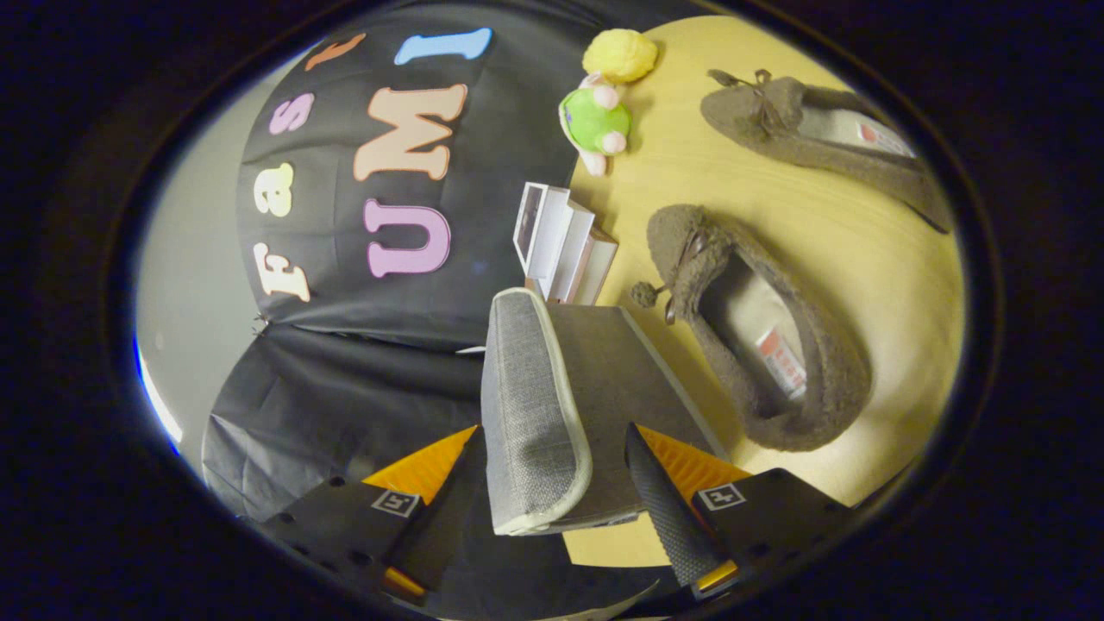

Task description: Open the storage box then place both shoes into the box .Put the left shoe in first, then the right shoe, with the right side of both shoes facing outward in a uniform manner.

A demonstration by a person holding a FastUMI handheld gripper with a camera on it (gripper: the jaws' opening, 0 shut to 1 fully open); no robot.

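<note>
A grey fabric storage box with pale trim has its lid (530, 405) standing between my fingers, and the box's grey panel (621, 371) runs on beyond them. My gripper (552, 429) is shut on the lid, one finger on each face. Two brown fuzzy slippers lie on the wooden table (880, 285) beside the box. The nearer shoe (759, 345) has a pom-pom tie and its opening faces me. The farther shoe (811, 138) with a bow lies beyond it.
A small stack of white boxes (561, 246) stands just past the storage box. Farther on, a green plush toy (595, 121) and a yellow plush ball (619, 54) sit at the table's edge by the black cloth wall.
</note>
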